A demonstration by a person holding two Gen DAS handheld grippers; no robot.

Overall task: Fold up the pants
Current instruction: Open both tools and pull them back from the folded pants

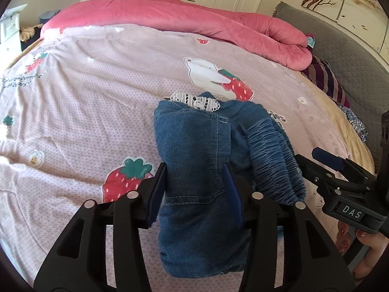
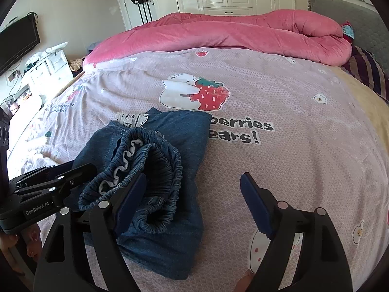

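Folded pants [image 1: 194, 170] lying on bed [image 1: 85, 97]. Left gripper [image 1: 195, 189] fingers parted, straddling pants, pads barely off the denim. Right gripper [image 2: 194, 202] fingers wide apart, gripping nothing.

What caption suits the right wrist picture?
Folded denim pants lie on the bedspread; open right gripper beside them.

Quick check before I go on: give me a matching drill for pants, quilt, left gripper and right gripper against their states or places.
1 pants
2 quilt
3 left gripper
4 right gripper

a rolled up along the bed's far side
b jaws wide, sheet between them
c folded in a bundle on the sheet
d jaws astride the denim

Pairs: 1-c, 2-a, 3-d, 4-b
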